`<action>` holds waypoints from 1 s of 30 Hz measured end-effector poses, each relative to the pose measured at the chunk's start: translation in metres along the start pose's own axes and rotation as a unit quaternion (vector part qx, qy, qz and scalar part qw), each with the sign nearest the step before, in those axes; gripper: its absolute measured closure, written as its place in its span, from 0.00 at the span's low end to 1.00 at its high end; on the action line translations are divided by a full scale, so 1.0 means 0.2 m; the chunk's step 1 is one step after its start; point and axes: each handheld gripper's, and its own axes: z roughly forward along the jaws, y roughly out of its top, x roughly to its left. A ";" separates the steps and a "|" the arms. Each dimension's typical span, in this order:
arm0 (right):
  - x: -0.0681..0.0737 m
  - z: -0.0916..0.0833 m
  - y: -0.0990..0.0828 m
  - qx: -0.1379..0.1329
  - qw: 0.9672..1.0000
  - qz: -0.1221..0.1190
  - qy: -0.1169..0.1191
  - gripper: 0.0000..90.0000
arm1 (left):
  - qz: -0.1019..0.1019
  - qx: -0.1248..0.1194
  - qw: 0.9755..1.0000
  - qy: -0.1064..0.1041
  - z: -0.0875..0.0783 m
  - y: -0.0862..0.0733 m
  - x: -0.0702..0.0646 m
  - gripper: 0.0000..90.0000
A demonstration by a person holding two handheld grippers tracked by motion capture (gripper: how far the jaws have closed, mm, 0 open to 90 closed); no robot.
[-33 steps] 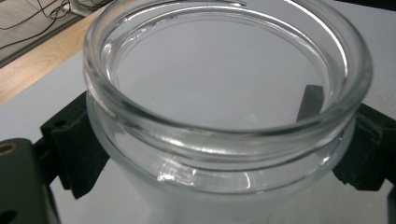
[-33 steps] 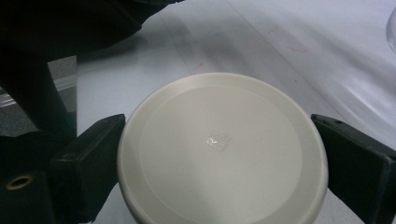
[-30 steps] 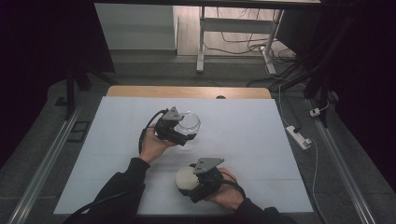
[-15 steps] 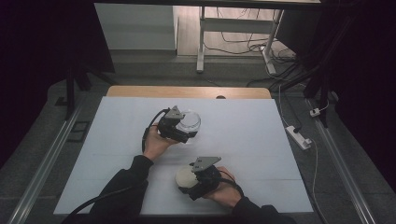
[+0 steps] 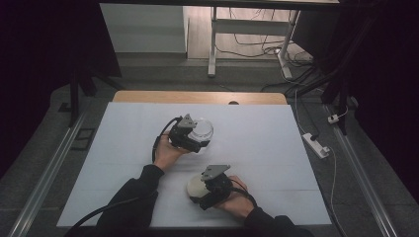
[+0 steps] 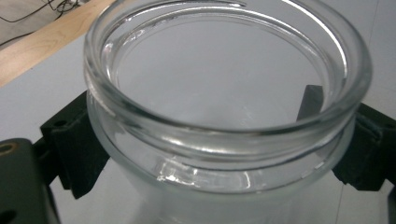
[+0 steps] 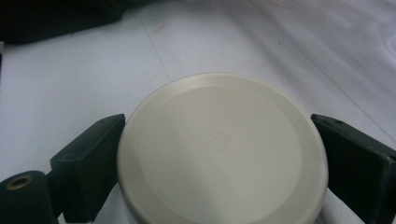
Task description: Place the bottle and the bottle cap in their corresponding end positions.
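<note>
So the left gripper (image 5: pixel 200 139) has its jaws closed around a clear glass jar (image 5: pixel 202 130), one black jaw on each side just under the thick rim. In the left gripper view the jar (image 6: pixel 224 116) is open at the top, looks empty, and sits upright on the white table cover (image 5: pixel 276 148). On the table it's roughly dead centre, maybe a touch toward 12 o'clock.

The right gripper (image 5: pixel 200 190) is clamped on a round cream lid (image 5: pixel 195 184), down at about 6 o'clock from the jar and well apart from it, near the person's edge of the table. In the right gripper view the lid (image 7: pixel 219 149) is pinched across its widest part, jaws pressed against its edge on both sides, flat face up with a small square mark in the middle. Can't tell if it's resting on the cover or lifted just off it.

My read is the lid is going onto the jar. Tips for doing it well:

- Keep the left jaws firm below the rim so the jar can't spin or tip when the lid lands.
- Carry the lid toward 12 o'clock and keep it level. Any tilt and one edge will catch the rim.
- Centre it over the mouth before lowering, don't slide it in from the side.
- The right jaws stick out past the lid's edge, so watch that they don't knock the left jaws on the way down. Turning the right hand so its jaws sit crosswise to the left ones should help.
</note>
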 end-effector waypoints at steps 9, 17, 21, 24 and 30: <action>0.01 0.02 0.00 0.017 1.000 -0.009 -0.007 0.08 | -0.011 0.003 1.000 -0.009 0.00 -0.02 0.01 0.08; 0.01 0.02 0.00 0.021 1.000 -0.016 -0.011 0.07 | -0.016 0.007 1.000 -0.001 0.00 -0.02 0.01 0.07; 0.01 0.01 0.00 0.017 1.000 -0.008 -0.007 0.06 | -0.014 0.017 1.000 0.006 -0.01 -0.01 0.00 0.06; 0.01 0.00 0.01 0.012 1.000 0.004 0.000 0.05 | -0.023 0.023 0.999 0.000 -0.01 -0.01 0.00 0.04; 0.02 -0.03 0.02 -0.001 1.000 0.000 -0.001 0.03 | -0.044 0.018 0.999 -0.019 -0.06 -0.01 0.01 0.01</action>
